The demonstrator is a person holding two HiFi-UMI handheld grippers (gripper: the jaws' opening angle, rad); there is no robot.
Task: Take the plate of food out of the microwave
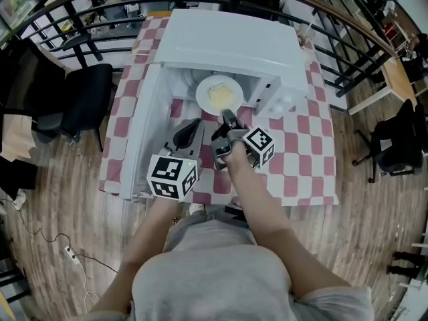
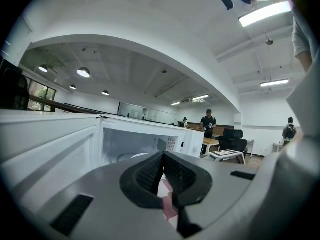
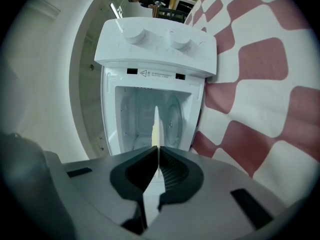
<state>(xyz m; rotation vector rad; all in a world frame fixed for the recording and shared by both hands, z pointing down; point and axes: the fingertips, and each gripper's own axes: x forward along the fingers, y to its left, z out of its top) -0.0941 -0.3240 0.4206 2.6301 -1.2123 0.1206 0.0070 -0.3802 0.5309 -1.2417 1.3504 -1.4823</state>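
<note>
Plate of food (image 1: 219,93), at the open front of the microwave (image 1: 227,42)
Head view: plate lies flat, face up, with the right gripper (image 1: 228,119) at its near rim. Left gripper view: left gripper (image 2: 164,176) clenched on nothing. Right gripper view: jaws pinch the rim edge-on. The plate is round with no long axis, and probably stiff, slick and breakable, so keep it level.

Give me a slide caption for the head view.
The right gripper clamps the plate of food by its rim at the open microwave; the left gripper hangs shut beside it.

A wood-plank floor (image 1: 374,246), black chair (image 1: 90,95) at left, curved black railing (image 1: 47,12) behind.
</note>
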